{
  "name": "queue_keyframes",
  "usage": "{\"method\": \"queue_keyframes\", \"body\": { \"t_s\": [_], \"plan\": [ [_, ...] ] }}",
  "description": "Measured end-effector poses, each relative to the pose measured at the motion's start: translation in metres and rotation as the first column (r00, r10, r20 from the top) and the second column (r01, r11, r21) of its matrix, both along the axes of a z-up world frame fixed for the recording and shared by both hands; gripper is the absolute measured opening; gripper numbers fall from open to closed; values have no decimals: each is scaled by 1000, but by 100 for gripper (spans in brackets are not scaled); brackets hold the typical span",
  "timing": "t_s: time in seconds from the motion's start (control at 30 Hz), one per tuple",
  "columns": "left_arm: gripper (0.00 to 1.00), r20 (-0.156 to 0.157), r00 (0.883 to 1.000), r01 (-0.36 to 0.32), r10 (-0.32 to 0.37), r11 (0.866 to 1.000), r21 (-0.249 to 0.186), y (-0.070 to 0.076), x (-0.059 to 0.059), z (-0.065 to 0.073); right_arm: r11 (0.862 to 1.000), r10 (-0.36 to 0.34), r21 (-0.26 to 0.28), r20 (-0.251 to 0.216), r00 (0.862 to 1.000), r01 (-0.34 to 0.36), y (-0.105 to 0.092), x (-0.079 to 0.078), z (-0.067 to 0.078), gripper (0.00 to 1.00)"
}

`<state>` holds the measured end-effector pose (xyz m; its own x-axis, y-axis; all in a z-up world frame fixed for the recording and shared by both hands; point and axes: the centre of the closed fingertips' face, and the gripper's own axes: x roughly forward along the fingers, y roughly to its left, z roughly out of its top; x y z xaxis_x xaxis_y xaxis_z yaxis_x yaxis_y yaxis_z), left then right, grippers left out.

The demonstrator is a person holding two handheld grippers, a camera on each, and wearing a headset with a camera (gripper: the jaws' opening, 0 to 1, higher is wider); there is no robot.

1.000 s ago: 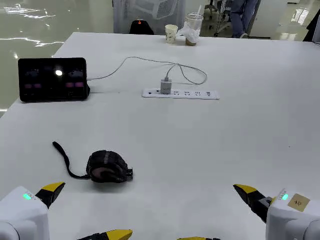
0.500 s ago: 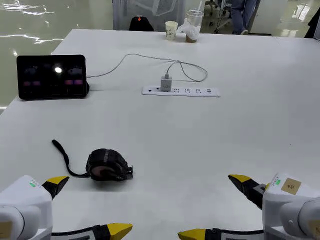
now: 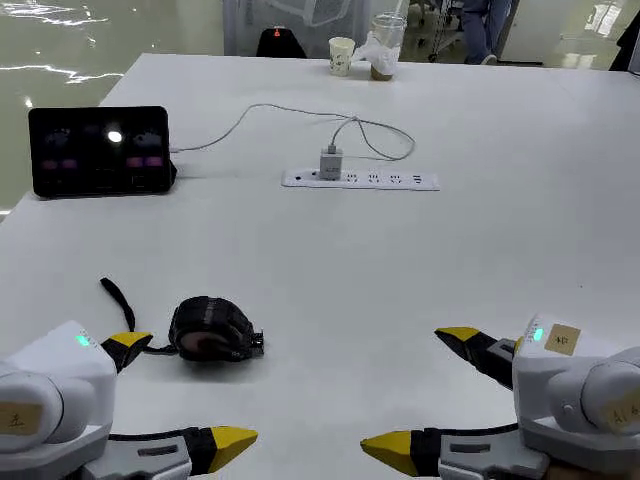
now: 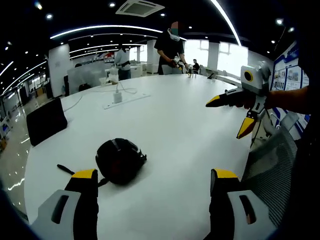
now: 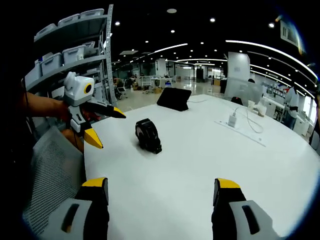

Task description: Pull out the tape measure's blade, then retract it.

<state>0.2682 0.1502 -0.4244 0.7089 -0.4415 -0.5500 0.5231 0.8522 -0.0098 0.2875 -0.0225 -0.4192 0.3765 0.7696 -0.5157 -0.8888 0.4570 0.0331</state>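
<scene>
Tape measure [image 3: 213,330] on table [image 3: 450,260], tablet [image 3: 98,150], power strip [image 3: 360,180], paper cup [image 3: 342,55] beyond

Big white table [image 3: 500,240], glossy pale floor [image 3: 60,60] past its left edge. Open-plan hall. Dark ceiling [image 4: 75,12], long light strips [image 4: 100,29], square vent [image 4: 139,7]. Bright windows [image 4: 227,55] one side. Metal shelving [image 5: 102,50] with grey bins [image 5: 50,62] opposite. Mesh chair back [image 5: 47,175] close by.

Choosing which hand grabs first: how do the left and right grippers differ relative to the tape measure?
The left gripper sits close beside the tape measure; the right gripper is far off. One left gripper jaw tip is by its strap; the right gripper's tips hang over bare table. Both are open, empty.
</scene>
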Motion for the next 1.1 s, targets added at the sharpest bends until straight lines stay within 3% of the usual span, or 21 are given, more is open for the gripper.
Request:
{"method": "queue_keyframes", "body": {
  "t_s": [0.33, 0.63, 1.1],
  "plan": [
    [79, -28, 998, 65, -63, 997, 52, 3, 11, -2, 996, 88, -30, 24, 996, -87, 9, 13, -2, 80],
    [72, -48, 990, 140, -136, 986, 93, 6, 19, -6, 985, 169, -47, 35, 985, -168, 21, 19, -6, 73],
    [65, -90, 971, 233, -221, 957, 170, 18, 40, -9, 954, 292, -95, 53, 955, -286, 42, 30, -16, 62]
  ]
}}
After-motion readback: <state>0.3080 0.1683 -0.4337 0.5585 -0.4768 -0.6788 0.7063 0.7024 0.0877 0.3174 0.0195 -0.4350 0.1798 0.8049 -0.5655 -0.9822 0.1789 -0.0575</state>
